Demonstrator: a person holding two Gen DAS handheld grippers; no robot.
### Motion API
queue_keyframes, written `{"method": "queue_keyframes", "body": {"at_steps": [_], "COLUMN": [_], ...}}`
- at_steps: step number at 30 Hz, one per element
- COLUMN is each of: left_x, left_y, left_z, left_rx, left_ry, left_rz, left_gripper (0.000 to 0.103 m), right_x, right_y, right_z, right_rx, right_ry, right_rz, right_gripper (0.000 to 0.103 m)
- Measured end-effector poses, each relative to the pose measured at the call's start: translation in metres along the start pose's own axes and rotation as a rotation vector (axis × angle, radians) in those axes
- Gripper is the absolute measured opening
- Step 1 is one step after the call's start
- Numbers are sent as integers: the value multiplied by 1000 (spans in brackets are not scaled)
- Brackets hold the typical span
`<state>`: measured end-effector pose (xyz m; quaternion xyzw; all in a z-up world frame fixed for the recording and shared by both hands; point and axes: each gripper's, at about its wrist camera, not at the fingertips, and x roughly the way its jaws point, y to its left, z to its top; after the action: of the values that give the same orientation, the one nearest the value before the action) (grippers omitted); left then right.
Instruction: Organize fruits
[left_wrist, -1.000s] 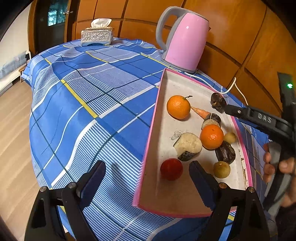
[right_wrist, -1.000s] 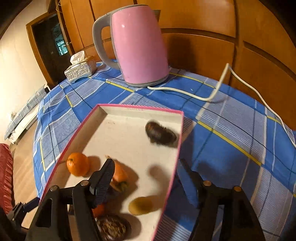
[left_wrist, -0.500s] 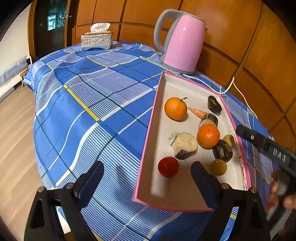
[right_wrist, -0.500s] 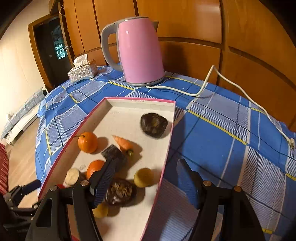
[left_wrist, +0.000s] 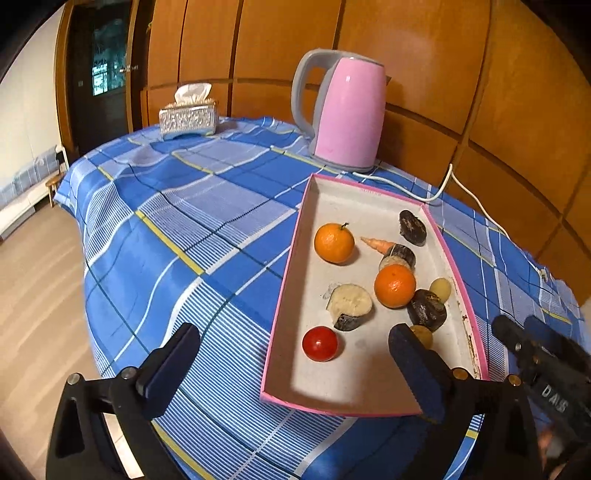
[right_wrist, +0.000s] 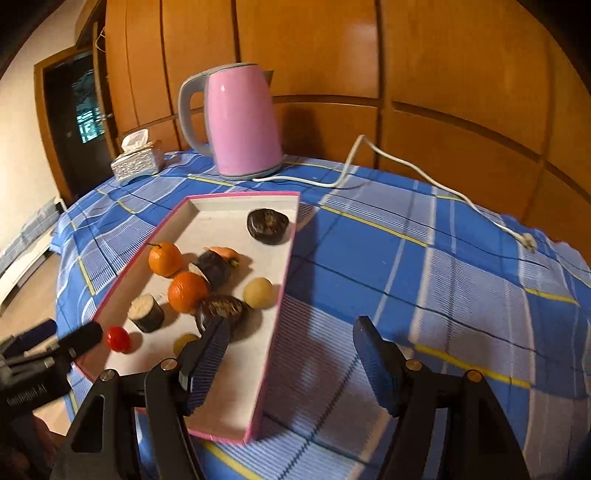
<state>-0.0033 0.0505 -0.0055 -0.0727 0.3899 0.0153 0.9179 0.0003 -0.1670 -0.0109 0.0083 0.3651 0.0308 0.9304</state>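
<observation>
1. The fruits I'm sorting sit in a pink-edged tray (left_wrist: 286, 273) on the blue checked tablecloth (left_wrist: 177, 229), with the tray's far short end toward the kettle.
2. In my left view, an orange (left_wrist: 334, 242) with a stem lies toward the tray's far end, and a second orange (left_wrist: 395, 285) sits near the middle, touching a dark lump (left_wrist: 427, 309) beside it.
3. A small carrot (left_wrist: 376, 243) lies between the two oranges, its thick end against a cut dark-skinned piece (left_wrist: 398, 256).
4. Another cut piece with a pale face (left_wrist: 349, 305) rests nearer my side, and a red tomato (left_wrist: 319, 343) sits alone close to the tray's left wall.
5. A pale yellow fruit (left_wrist: 440, 289) lies by the right wall; another dark lump (left_wrist: 412, 227) sits alone at the far end.
6. My left gripper (left_wrist: 293, 363) hovers above the tray's near end, fingers spread wide, holding nothing.
7. My right gripper (right_wrist: 290, 354) is also wide apart and empty, straddling the tray's right wall, with one finger (right_wrist: 207, 354) over the tray and the other over the cloth.
8. Beyond the tray stand a pink kettle (left_wrist: 347, 118), its white cord (right_wrist: 406, 166) trailing across the cloth, and a tissue box (left_wrist: 187, 117).
</observation>
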Motion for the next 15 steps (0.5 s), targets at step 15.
{"method": "queue_keyframes", "body": {"at_steps": [15], "left_x": [-13], "left_y": [-9], "left_z": [2], "left_rx": [36], "left_ry": [-44], "left_rz": [51], "left_gripper": [103], "right_x": [-9], "right_y": [5], "right_z": [-16], "right_rx": [-12], "right_ry": [5], "right_rz": [-24], "right_gripper": [71]}}
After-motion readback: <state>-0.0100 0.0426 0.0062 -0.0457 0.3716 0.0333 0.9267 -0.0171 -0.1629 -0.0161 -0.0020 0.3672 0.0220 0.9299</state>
